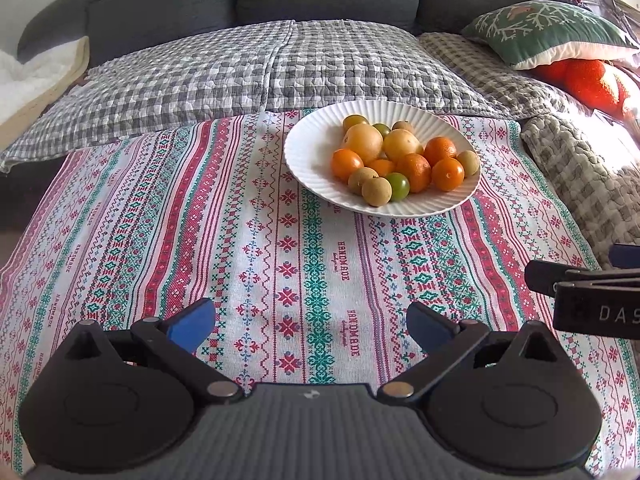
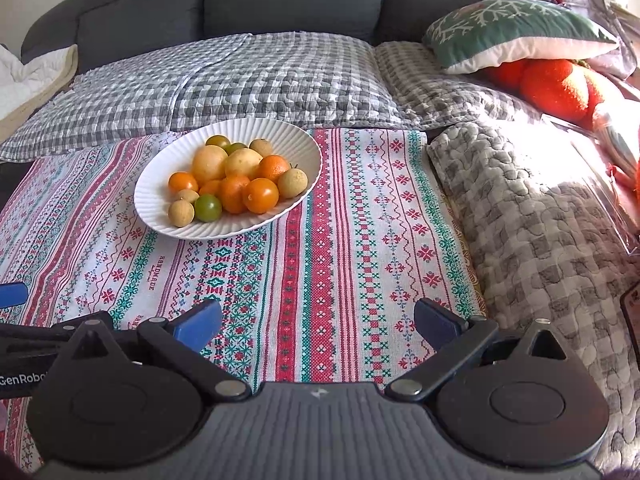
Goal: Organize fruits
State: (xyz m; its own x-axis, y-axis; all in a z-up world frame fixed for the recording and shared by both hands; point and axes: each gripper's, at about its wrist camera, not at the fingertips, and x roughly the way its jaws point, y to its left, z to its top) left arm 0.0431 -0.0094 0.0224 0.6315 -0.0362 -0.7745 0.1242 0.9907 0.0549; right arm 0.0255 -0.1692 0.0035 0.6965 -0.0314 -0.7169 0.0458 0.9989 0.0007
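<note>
A white ribbed plate (image 1: 304,156) (image 2: 160,208) sits on the patterned cloth and holds several fruits: oranges (image 1: 448,174) (image 2: 261,195), two yellow pears (image 1: 363,142) (image 2: 209,164), small tan fruits (image 1: 376,191) (image 2: 181,213) and green tomatoes (image 1: 398,186) (image 2: 208,207). My left gripper (image 1: 310,326) is open and empty, low over the cloth, well in front of the plate. My right gripper (image 2: 318,322) is open and empty, in front and to the right of the plate. The right gripper also shows at the right edge of the left wrist view (image 1: 588,288).
The striped embroidered cloth (image 1: 280,264) (image 2: 340,220) covers the table. Behind it is a grey sofa with a checked quilt (image 1: 240,68) (image 2: 248,80). A green cushion (image 2: 516,28), orange plush (image 2: 556,88) and a quilted blanket (image 2: 532,208) lie to the right.
</note>
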